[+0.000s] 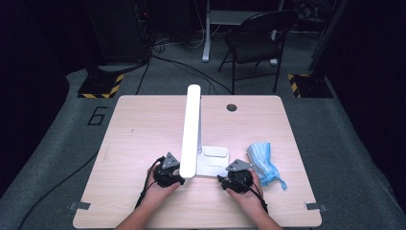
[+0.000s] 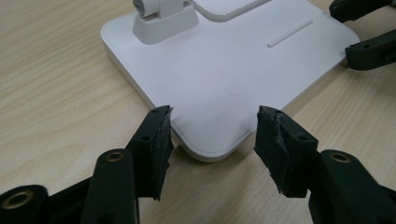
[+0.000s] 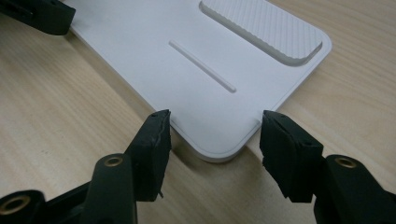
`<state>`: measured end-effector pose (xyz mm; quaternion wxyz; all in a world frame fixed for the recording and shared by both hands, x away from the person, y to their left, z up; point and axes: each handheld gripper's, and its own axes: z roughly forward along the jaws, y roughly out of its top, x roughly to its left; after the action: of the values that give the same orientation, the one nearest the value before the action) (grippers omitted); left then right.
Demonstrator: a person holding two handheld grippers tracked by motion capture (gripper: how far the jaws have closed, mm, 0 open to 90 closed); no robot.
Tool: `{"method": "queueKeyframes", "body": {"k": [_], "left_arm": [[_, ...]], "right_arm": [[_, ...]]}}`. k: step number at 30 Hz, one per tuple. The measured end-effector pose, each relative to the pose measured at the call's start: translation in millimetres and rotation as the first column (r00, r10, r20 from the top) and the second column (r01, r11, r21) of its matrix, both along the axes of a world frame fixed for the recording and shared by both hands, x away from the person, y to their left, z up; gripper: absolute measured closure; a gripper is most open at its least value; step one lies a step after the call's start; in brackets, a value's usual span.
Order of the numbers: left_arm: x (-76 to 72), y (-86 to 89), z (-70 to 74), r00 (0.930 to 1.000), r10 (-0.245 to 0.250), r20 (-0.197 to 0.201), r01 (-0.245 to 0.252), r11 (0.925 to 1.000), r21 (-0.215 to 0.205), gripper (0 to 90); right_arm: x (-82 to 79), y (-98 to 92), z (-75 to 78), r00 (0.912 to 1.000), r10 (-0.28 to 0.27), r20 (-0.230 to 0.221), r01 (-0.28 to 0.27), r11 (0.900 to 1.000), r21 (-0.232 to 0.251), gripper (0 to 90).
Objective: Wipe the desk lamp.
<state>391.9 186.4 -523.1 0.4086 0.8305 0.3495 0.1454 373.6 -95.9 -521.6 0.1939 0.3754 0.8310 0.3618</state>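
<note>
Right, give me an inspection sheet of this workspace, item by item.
Surface: light wooden table, one round dark hole near the far edge.
Job's things: white desk lamp, flat base lying on the table, long light bar reaching away from the person.
Clutter: crumpled blue mask right of the base.
Grippers: left hand-held gripper open, jaws either side of a near base corner; right hand-held gripper open, straddling the other near corner; neither clamps it.
Cables: black cable trails from the left one.
Surroundings: dark room, folding chair behind, grey floor with a painted 6.
</note>
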Motion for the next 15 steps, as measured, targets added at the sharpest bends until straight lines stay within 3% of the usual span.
{"method": "queueKeyframes", "body": {"k": [4, 5, 7, 9, 15], "left_arm": [[1.4, -0.3, -0.6, 0.9997, 0.02, -0.015, -0.02, 0.9997, -0.017, 46.8], [3.3, 0.4, -0.4, 0.9997, 0.023, 0.007, -0.023, 0.9997, -0.003, 46.8], [4.1, 1.1, 0.4, 0.9997, 0.024, 0.0, -0.024, 0.9997, 0.003, 46.9], [7.2, 1.8, 0.2, 0.9992, 0.04, 0.005, -0.04, 0.9992, -0.003, 46.9], [13.7, 2.0, -0.1, 0.9984, 0.057, 0.0, -0.057, 0.9983, -0.013, 46.8]], "right_arm": [[6.0, 1.4, 1.0, 0.9998, -0.015, -0.016, 0.016, 1.0, 0.009, 44.2], [9.4, 1.8, 0.7, 0.9994, -0.022, -0.025, 0.023, 0.999, 0.029, 44.5], [11.8, 3.0, 0.9, 0.9992, -0.025, -0.029, 0.026, 0.999, 0.033, 44.6], [14.5, 4.4, 1.3, 0.9998, -0.017, -0.013, 0.017, 1.0, 0.02, 44.7], [22.2, 7.2, 1.3, 0.9994, -0.033, -0.011, 0.034, 0.999, 0.038, 45.6]]}}
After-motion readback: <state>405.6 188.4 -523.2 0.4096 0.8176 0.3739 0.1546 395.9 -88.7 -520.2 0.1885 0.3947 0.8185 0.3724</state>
